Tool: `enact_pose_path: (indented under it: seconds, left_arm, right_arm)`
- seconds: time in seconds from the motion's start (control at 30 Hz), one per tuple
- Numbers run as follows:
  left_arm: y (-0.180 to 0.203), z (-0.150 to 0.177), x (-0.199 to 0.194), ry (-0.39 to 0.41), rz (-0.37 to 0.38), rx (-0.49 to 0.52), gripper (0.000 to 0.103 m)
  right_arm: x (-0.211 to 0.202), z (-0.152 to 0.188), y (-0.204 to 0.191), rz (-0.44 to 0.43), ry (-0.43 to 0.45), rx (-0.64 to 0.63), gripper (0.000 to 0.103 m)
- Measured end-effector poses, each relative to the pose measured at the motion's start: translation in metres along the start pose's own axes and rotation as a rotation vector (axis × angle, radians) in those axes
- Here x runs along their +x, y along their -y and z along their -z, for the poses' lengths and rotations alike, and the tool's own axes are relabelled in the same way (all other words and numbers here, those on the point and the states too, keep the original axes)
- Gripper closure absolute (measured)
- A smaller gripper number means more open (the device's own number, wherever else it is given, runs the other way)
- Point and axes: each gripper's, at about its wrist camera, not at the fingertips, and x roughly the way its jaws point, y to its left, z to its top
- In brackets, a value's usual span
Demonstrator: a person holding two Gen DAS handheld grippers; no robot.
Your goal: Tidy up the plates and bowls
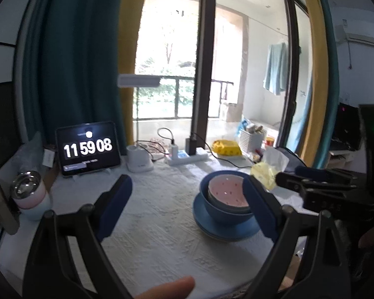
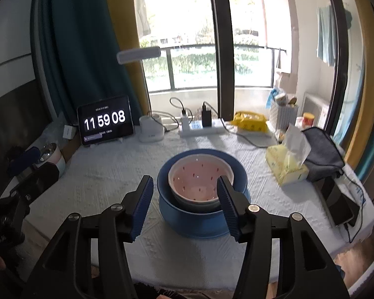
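Observation:
A pink bowl [image 2: 199,174] with red specks sits inside a blue bowl [image 2: 187,215], which stands on a blue plate [image 2: 202,233] on the white tablecloth. My right gripper [image 2: 185,180] is open just in front of this stack. Its right finger overlaps the pink bowl's near rim in the picture, and its pads press on nothing. In the left wrist view the stack of pink bowl [image 1: 227,189], blue bowl [image 1: 219,211] and plate [image 1: 212,229] lies partly behind the right finger of my left gripper [image 1: 187,184]. That gripper is wide open and holds nothing.
A tablet clock [image 2: 104,122], a white lamp base [image 2: 150,129] and a power strip [image 2: 202,127] line the table's far edge. A yellow tissue pack [image 2: 286,164], a grey pouch [image 2: 324,149] and a phone [image 2: 341,206] lie to the right. A steel-lined mug [image 1: 30,191] stands at the left.

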Motion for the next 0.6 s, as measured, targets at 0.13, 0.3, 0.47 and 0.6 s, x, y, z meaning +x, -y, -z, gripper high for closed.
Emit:
enact_pose_path:
  seconds: [0.13, 0.3, 0.47, 0.6]
  left_arm:
    - [-0.005, -0.005, -0.018, 0.066, -0.012, -0.008, 0.012]
    - [-0.009, -0.011, -0.039, 0.167, -0.045, 0.002, 0.012]
    - [-0.014, -0.017, -0.050, 0.220, -0.076, 0.001, 0.012]
    - [-0.018, -0.020, -0.056, 0.239, -0.079, -0.001, 0.012]
  right_arm:
    - [-0.014, -0.004, -0.004, -0.001, 0.037, -0.011, 0.044]
    - [-0.029, -0.010, -0.010, -0.001, 0.087, -0.021, 0.044]
    - [-0.045, -0.015, -0.016, 0.021, 0.143, -0.037, 0.044]
    - [-0.056, -0.019, -0.019, 0.020, 0.186, -0.046, 0.043]
